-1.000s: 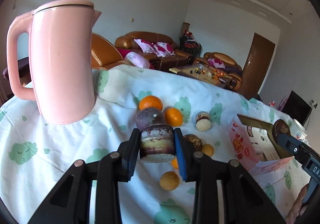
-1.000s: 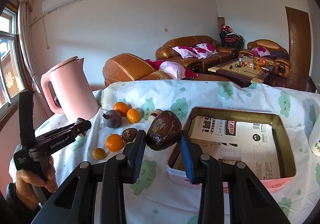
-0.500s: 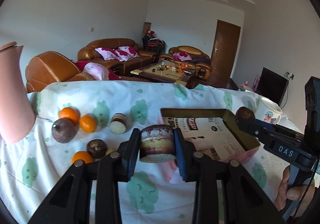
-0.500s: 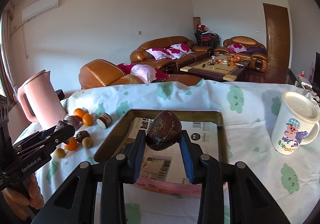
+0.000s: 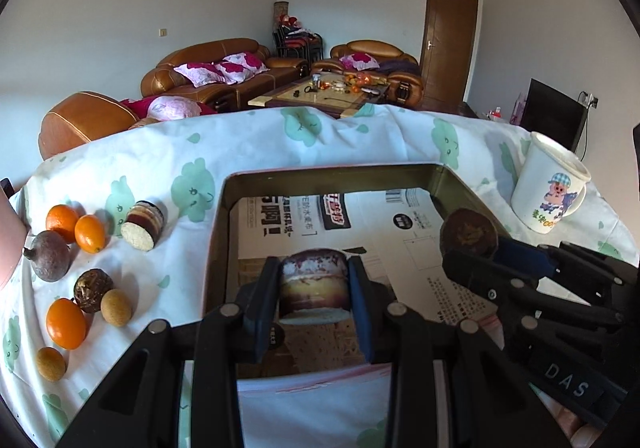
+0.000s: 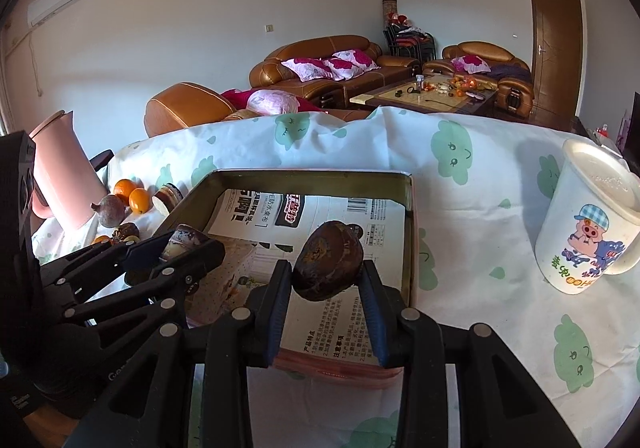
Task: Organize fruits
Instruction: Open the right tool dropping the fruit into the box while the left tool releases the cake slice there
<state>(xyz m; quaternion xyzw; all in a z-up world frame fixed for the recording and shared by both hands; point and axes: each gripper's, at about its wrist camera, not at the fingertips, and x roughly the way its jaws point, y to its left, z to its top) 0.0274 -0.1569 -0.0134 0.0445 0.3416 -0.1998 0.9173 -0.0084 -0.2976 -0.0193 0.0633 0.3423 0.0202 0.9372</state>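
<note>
Over paper-lined tin box (image 5: pixel 224 216) on cloud-print cloth (image 5: pixel 168 152): left gripper (image 5: pixel 314 298) clamped on cut purple fruit chunk (image 5: pixel 313 282), right gripper (image 6: pixel 326 298) clamped on dark brown fruit (image 6: pixel 328 264). Left of box: oranges (image 5: pixel 66 322) w/ other loose fruits.

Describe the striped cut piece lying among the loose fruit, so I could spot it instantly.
Left of the metal tray, fruit lies scattered on the cloud-print tablecloth. Nearest the tray's far corner lies the cut piece, on its side. Unlike its round neighbours, it is a cylinder with dark bands and a pale, speckled cut face.
</note>
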